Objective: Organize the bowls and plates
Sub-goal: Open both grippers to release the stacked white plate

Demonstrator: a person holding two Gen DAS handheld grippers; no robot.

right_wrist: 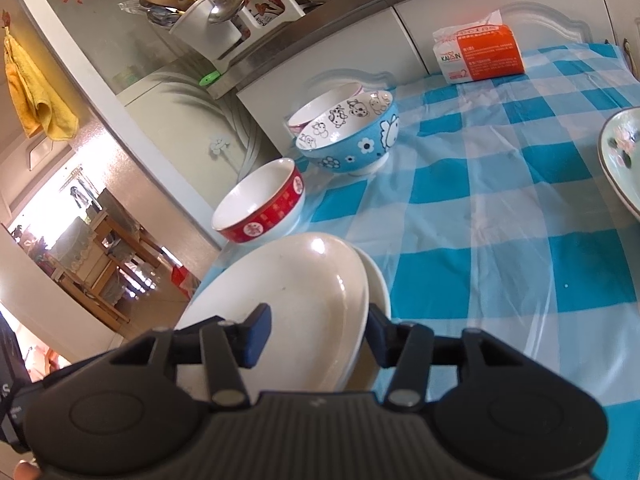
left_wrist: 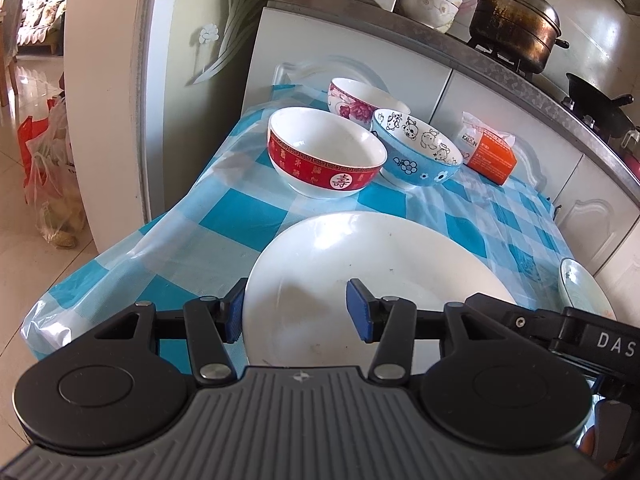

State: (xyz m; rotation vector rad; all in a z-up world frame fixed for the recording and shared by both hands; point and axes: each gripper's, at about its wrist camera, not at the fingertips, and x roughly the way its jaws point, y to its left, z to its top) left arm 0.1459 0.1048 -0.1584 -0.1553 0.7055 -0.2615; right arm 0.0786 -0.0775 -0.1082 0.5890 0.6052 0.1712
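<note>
Both your grippers stood spread at the plates.
Your left gripper (left_wrist: 298,312) straddled the white plate's (left_wrist: 380,256) rim; your right gripper (right_wrist: 320,334) gaped around the stacked rims.

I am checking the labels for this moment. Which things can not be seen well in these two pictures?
- Lower white plate: right wrist view, mostly covered by the upper white plate.
- Pink floral bowl: right wrist view, largely behind the blue cartoon bowl.
- Pale green dish: cut by the frame edge in both views.
- Right claw: its contact with the plates is unclear.

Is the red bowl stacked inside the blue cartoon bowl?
No. In the left wrist view the red bowl stands on the checked cloth beside the blue cartoon bowl, not in it.
</note>
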